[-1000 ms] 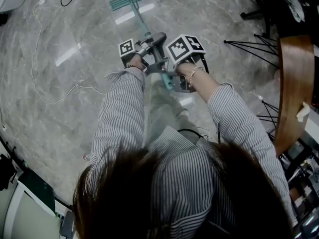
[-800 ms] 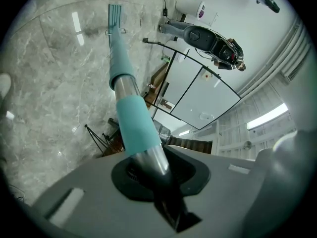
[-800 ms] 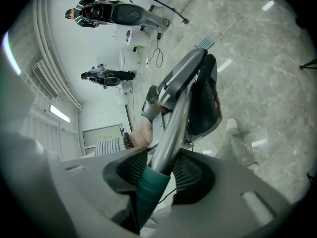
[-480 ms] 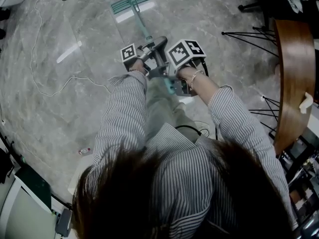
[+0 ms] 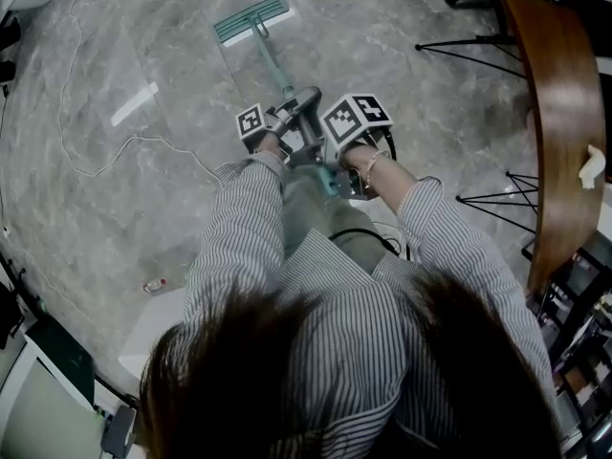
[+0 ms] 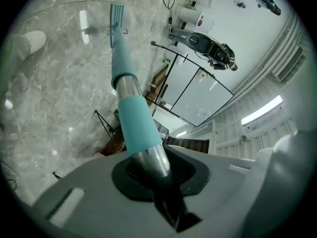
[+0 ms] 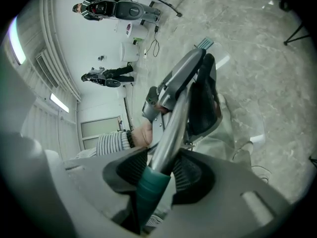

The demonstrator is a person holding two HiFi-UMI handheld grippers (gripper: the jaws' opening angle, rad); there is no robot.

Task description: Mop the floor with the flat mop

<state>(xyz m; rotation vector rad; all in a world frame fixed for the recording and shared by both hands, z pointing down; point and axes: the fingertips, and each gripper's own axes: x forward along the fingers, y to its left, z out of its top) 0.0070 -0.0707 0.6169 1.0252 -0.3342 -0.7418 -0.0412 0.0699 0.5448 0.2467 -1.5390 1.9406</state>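
Grey marble floor [image 5: 105, 237], glossy in patches. Mop pole [image 5: 272, 57] runs forward from both sets of fingers; head [image 5: 251, 19] lies flat, well beyond them. Left gripper [image 6: 148, 166] clamps bare metal just short of the teal sleeve [image 6: 136, 123]. Right gripper [image 7: 154, 171] clamps behind it, at the teal end grip [image 7: 148, 192].

Risks:
- Smooth metal could twist in the left hold and tip up an edge of the head.
- White cable [image 5: 100, 165], left of the fingers, is possibly within sweep and could snag.

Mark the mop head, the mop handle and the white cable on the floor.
mop head [image 5: 251, 19], head view, middle of the teal pad.
mop handle [image 6: 139, 125], left gripper view, on its teal sleeve.
white cable [image 5: 148, 140], head view, on its level stretch mid-run.
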